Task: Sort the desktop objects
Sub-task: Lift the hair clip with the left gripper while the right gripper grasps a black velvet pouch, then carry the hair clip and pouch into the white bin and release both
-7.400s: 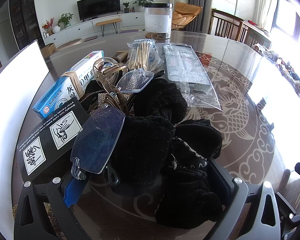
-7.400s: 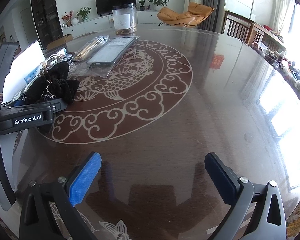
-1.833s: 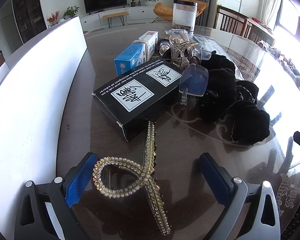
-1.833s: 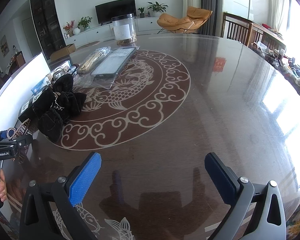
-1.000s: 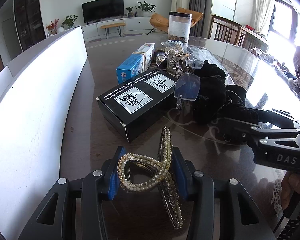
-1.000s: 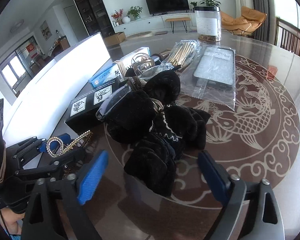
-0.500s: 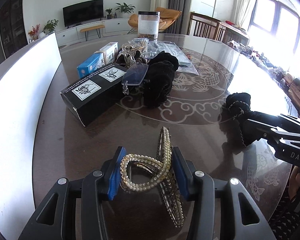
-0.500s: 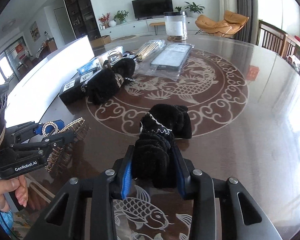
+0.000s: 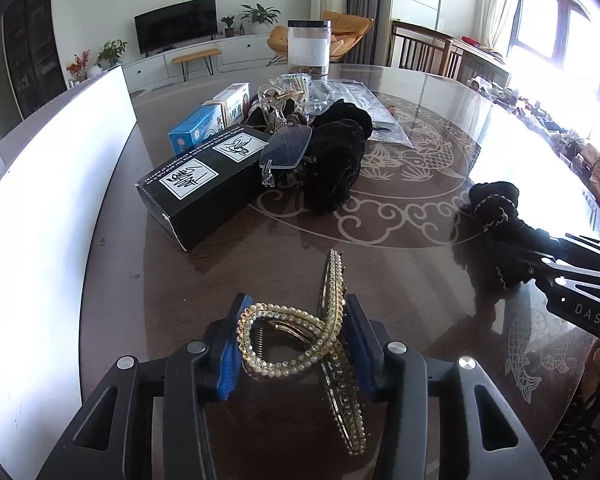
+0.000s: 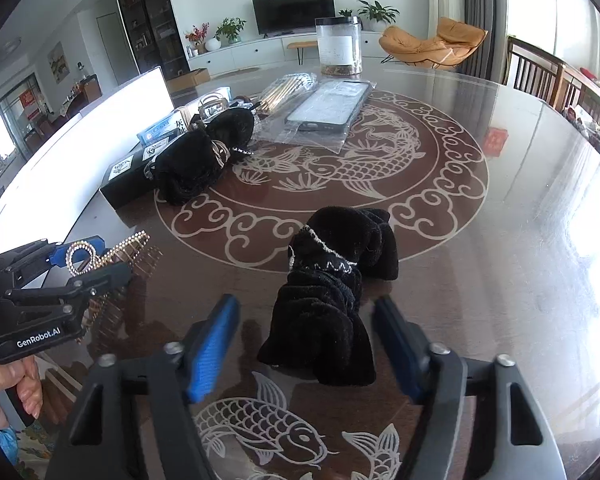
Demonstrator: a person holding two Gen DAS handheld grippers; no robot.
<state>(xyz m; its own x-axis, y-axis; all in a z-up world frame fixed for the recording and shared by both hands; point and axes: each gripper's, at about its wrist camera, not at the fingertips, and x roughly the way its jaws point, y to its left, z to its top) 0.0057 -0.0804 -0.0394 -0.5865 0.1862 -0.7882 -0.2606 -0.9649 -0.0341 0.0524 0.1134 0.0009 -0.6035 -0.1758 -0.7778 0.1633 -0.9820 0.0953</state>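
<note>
Between right gripper (image 10: 306, 354) spread fingers — black scrunchie (image 10: 332, 292), untouched; left gripper (image 9: 290, 344) fingers clamp pearl hair clip (image 9: 296, 340).

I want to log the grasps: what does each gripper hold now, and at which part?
The left gripper holds the pearl hair clip by its looped handle end. The right gripper holds nothing.

Bare table (image 10: 500, 240) right of black scrunchie (image 10: 332, 280), cluttered pile (image 10: 204, 152) far left, white board (image 9: 40, 200) walling left edge

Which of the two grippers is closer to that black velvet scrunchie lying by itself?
Right. The right gripper straddles the black scrunchie, open; the left gripper sits apart, clamping the pearl hair clip.
</note>
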